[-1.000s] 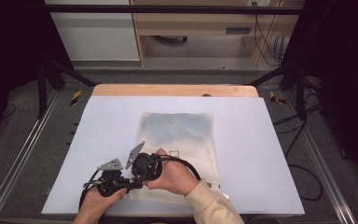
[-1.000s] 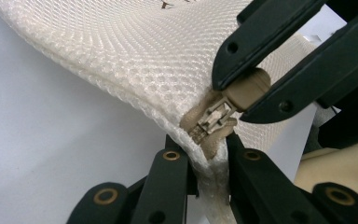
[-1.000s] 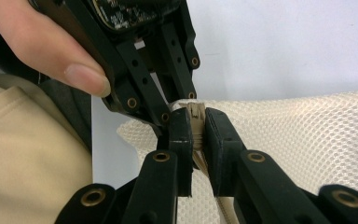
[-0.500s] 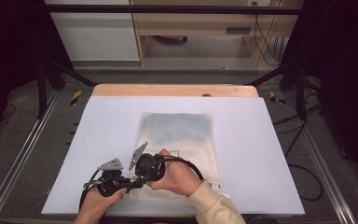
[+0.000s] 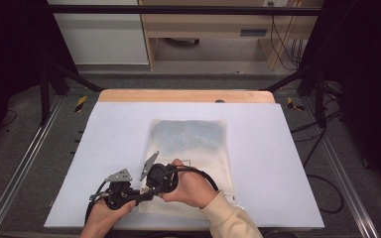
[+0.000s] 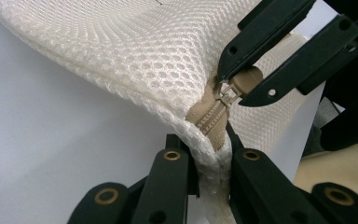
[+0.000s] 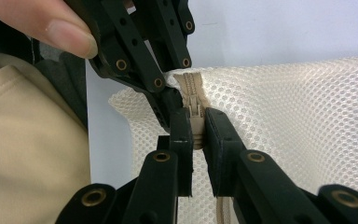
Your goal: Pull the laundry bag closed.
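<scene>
A flat cream mesh bag lies on a white table, near the middle and close to the person's side. Something dark and bluish sits inside the far half of the bag. The near left corner of the bag is lifted a little off the table, and both grippers meet there.

The left gripper is closed tight on the corner edge of the mesh bag. In the left gripper view its two black jaws pinch the white netting right where the tan zipper ends. The left hand holds this gripper at the near edge of the table.

The right gripper is closed tight too. Its jaws squeeze the small tan zipper pull, which sits at the end of the zipper, just beside the left gripper's jaws. In the left gripper view the same pull shows between the right gripper's black jaws. The right hand rests over the near part of the bag, and a cream sleeve covers the arm.

The two grippers are almost touching.
</scene>
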The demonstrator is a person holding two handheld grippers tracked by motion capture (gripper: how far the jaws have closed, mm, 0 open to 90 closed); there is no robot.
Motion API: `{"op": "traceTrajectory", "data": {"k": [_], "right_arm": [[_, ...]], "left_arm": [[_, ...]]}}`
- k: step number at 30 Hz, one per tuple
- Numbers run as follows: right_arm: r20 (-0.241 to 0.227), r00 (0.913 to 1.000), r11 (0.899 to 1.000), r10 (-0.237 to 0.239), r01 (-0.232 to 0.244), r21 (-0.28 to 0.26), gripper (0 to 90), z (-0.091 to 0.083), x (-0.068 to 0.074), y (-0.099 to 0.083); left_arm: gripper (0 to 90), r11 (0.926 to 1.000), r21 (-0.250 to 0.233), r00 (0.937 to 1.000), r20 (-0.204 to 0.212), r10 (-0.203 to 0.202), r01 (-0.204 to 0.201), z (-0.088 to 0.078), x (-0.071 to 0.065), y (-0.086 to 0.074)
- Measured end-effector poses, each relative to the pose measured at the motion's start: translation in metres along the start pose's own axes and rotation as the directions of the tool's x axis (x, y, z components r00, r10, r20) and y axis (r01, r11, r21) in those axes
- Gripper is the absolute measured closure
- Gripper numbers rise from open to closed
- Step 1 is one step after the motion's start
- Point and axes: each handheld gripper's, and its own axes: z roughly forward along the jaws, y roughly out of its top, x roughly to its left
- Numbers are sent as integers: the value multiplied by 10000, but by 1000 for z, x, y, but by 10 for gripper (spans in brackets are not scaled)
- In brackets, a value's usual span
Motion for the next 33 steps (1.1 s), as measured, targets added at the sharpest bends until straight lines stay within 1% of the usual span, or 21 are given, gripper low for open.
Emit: {"op": "traceTrajectory", "data": {"k": [1,2,7,11,12,13,14,15,16,19,20,23,27,33], "right_arm": [[39,10000,10000,6,-6,57,824,0,0,-1],[62,10000,9999,1,-2,156,824,1,-1,-2],[-22,10000,9999,54,-54,117,824,0,-1,-4],[-22,9999,9995,120,-119,288,824,3,-3,-7],[67,9998,9987,181,-184,469,824,3,-4,-9],[67,9998,9987,181,-184,469,824,3,-4,-9],[226,9996,9975,187,-202,682,824,4,-5,-11],[354,9991,9967,233,-260,763,824,4,-7,-14],[70,9990,9977,441,-444,506,824,2,-11,-20],[84,9989,9982,458,-461,373,824,0,-13,-22],[83,9989,9979,464,-467,449,824,0,-12,-22],[91,9992,9982,393,-397,450,823,1,-12,-21],[120,9990,9983,437,-441,386,823,0,-12,-22],[76,9987,9977,505,-508,450,823,0,-11,-24]], "left_arm": [[858,10000,-23,10000,-7,-2,2,0,0,0],[858,9999,51,10000,-26,89,-89,0,-1,0],[857,10000,-13,10000,25,61,-61,0,-2,1],[857,10000,-4,10000,34,73,-73,-1,-2,0],[857,10000,-35,10000,21,70,-70,-1,-2,0],[857,9999,-79,9999,-40,126,-127,-3,-2,1],[857,9998,-150,9999,-67,121,-122,-5,-1,1],[857,9997,-228,10000,-6,33,-33,-7,0,1],[857,9997,-230,10000,71,-14,16,-7,1,1],[858,9999,-161,10000,79,33,-32,-4,-1,0],[858,9999,-152,10000,55,51,-50,-5,-1,0],[857,9998,-181,9999,112,-15,17,-6,0,0],[857,9998,-194,10000,88,16,-15,-5,-1,0],[857,9999,-106,9999,125,61,-60,-3,-1,0]]}}
